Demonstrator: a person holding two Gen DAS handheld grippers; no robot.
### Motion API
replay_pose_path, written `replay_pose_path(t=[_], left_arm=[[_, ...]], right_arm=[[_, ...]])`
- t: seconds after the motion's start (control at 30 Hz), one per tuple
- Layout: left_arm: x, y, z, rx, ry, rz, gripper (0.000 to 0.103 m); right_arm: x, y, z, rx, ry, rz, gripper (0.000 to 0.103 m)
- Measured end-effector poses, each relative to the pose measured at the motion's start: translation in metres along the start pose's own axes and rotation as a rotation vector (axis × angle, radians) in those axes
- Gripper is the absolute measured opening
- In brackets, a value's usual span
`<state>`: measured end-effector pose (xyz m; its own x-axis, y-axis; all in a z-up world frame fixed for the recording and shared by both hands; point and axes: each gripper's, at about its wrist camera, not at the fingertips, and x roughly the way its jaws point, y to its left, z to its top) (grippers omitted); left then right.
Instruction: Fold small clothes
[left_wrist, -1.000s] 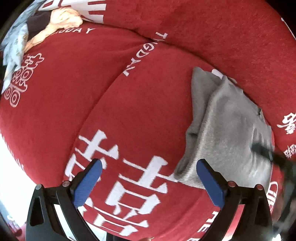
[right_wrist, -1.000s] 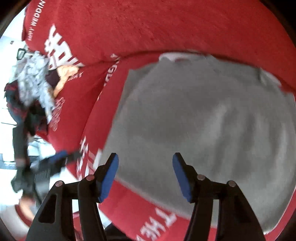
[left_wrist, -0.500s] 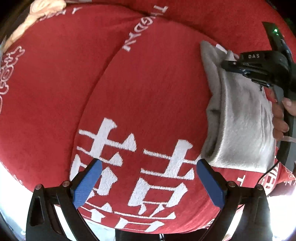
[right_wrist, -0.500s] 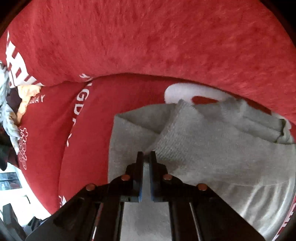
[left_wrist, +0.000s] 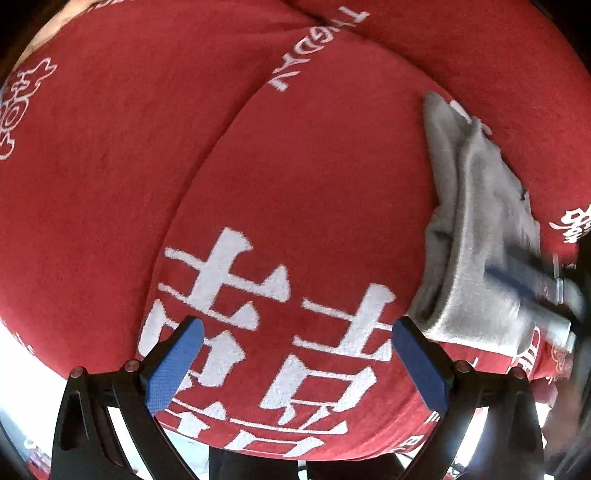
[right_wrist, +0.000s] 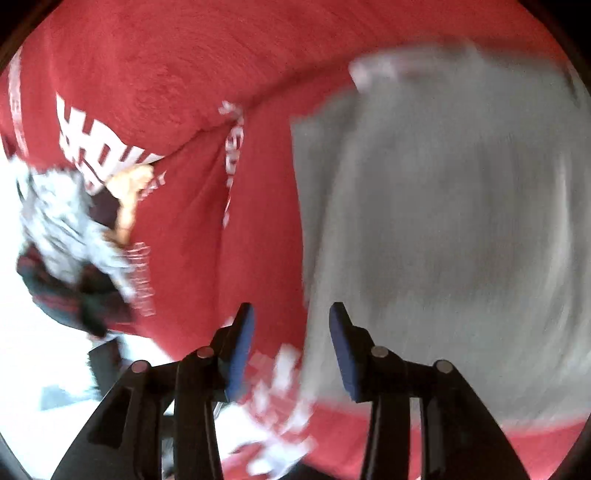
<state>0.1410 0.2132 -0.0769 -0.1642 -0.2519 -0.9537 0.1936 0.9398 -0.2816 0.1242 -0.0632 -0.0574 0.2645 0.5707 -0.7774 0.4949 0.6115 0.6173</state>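
Both jaws standing open and gripping nothing: left gripper (left_wrist: 295, 365) hovering over the red cover (left_wrist: 258, 184), right gripper (right_wrist: 291, 350) at the left edge of the folded grey garment (right_wrist: 443, 221) lying there, blurred, its far side cut off.

The left tongs (left_wrist: 295, 363) are spread wide, blue pads (left_wrist: 173, 367) far apart with nothing between them. The right tongs (right_wrist: 291, 352) stand parted by a narrower gap, also empty, and show blurred in the right wrist view; from the left wrist view they appear as a smeared shape at the right edge.
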Motion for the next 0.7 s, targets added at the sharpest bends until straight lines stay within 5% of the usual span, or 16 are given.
replay_pose_path(t=[0.17, 0.3, 0.43, 0.53, 0.7], left_arm=[[-0.002, 0.000, -0.003, 0.020, -0.006, -0.018, 0.102], [-0.011, -0.004, -0.006, 0.034, -0.032, -0.023, 0.102], [-0.016, -0.002, -0.007, 0.037, -0.040, -0.013, 0.102], [-0.021, 0.001, -0.010, 0.017, -0.058, -0.023, 0.102], [-0.023, 0.006, -0.014, 0.008, -0.056, -0.023, 0.102]], right_arm=[[0.026, -0.060, -0.056, 0.374, 0.041, 0.165, 0.046], [0.046, -0.092, -0.074, 0.579, -0.033, 0.314, 0.046], [0.051, -0.096, -0.087, 0.649, -0.028, 0.386, 0.046], [0.048, -0.094, -0.095, 0.613, -0.009, 0.327, 0.046], [0.057, -0.110, -0.097, 0.715, -0.123, 0.440, 0.046]])
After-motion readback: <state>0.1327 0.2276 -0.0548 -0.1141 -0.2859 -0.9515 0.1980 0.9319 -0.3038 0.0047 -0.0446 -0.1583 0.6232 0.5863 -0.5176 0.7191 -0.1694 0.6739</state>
